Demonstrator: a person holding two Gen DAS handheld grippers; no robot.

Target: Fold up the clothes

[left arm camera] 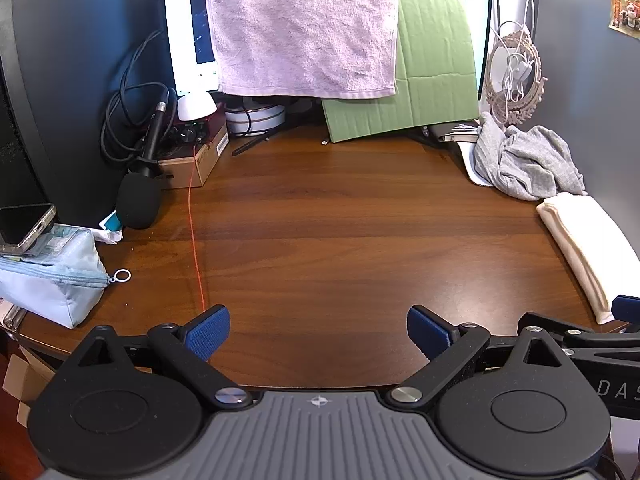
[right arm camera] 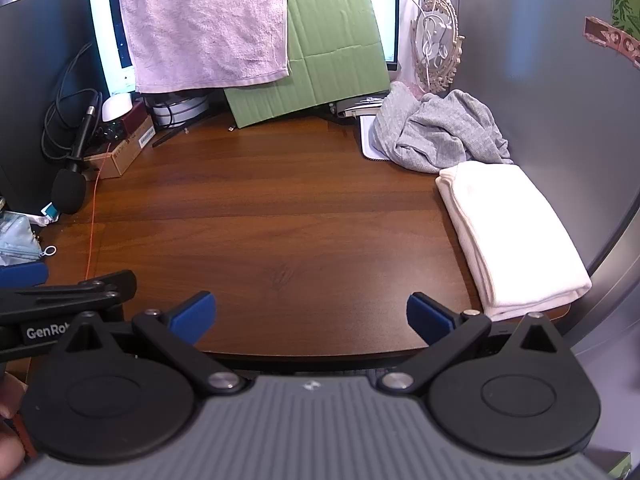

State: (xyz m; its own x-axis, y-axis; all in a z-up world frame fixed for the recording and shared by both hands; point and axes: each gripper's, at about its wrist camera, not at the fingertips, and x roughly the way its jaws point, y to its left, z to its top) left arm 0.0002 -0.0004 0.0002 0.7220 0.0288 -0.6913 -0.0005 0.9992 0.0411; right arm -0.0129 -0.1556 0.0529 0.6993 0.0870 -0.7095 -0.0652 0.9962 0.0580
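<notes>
The wooden desk (right arm camera: 280, 216) takes up most of both views, its middle bare, with a monitor (left arm camera: 184, 40) at the back half covered by a hanging pink towel (left arm camera: 304, 28) and a sheet of green cardboard (left arm camera: 436, 64) leaning beside it. At the desk's right side lie the clothes: a white garment (right arm camera: 508, 232) already folded into a neat rectangle near the front corner, and just behind it, touching its far end, a grey knit garment (right arm camera: 440, 136) in a crumpled heap against the wall. The grey one looks like the piece left to fold — soft, light and limp, likely to sag and drag when lifted, not slippery, and best taken by an outer edge or hem on the near side of the heap, then pulled out onto the bare wood to be spread. At the left side a pale blue zip pouch (left arm camera: 52, 276) lies closed, its contents hidden, with a phone (left arm camera: 24, 224) resting on top; behind it a small cardboard box (left arm camera: 200, 160) carries a dark red audio unit, and a microphone (left arm camera: 138, 200) leans nearby. The left gripper (left arm camera: 319, 334) and the right gripper (right arm camera: 311, 318) both hover over the near edge of the desk with their blue pads spread wide and nothing between them — neither touches any cloth.
</notes>
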